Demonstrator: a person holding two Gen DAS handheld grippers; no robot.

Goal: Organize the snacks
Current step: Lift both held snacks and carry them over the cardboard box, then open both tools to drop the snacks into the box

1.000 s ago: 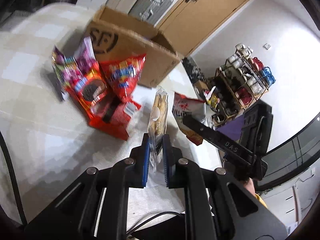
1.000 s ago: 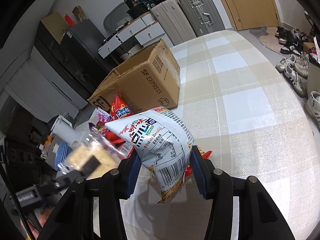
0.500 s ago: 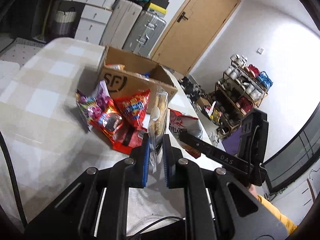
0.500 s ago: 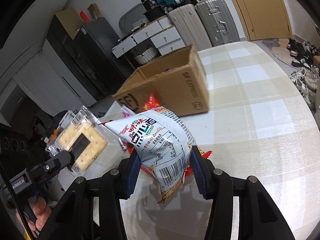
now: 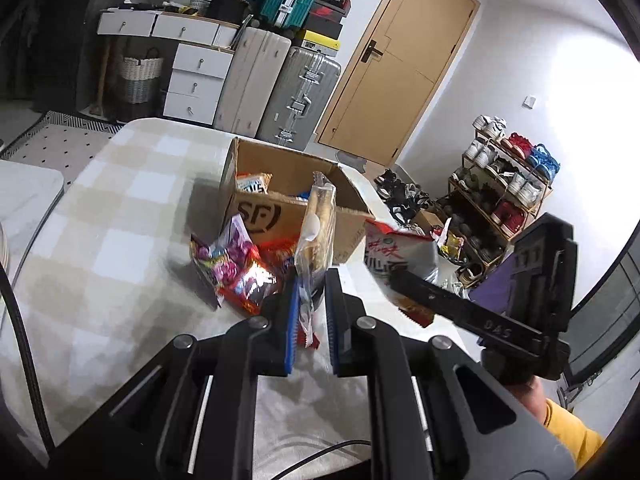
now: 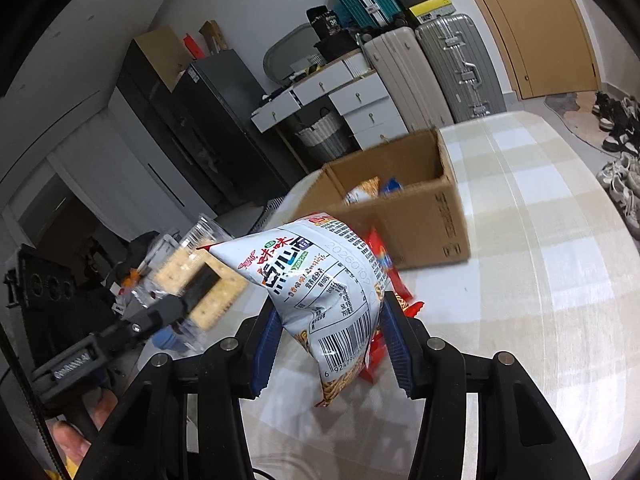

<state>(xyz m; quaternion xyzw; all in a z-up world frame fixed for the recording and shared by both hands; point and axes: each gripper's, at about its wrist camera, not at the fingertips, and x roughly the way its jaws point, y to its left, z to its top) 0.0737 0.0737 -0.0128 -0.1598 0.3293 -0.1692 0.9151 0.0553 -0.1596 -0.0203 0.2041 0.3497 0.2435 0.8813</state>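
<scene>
A: What is the left gripper [image 5: 311,314] doing?

B: Its blue pads are clamped on a clear pack of crackers [image 5: 316,226], held up on edge above the checked surface [image 5: 112,240].

A: And the right gripper [image 6: 334,344]?

B: Clamped on a white noodle bag [image 6: 320,280], barcode toward the camera, lifted clear of the surface.

A: Where is the box?

B: The open cardboard box [image 5: 280,208] stands at the far side of the surface with a few packets inside. Just in front of it lies a heap of red and purple snack bags [image 5: 236,268].
</scene>
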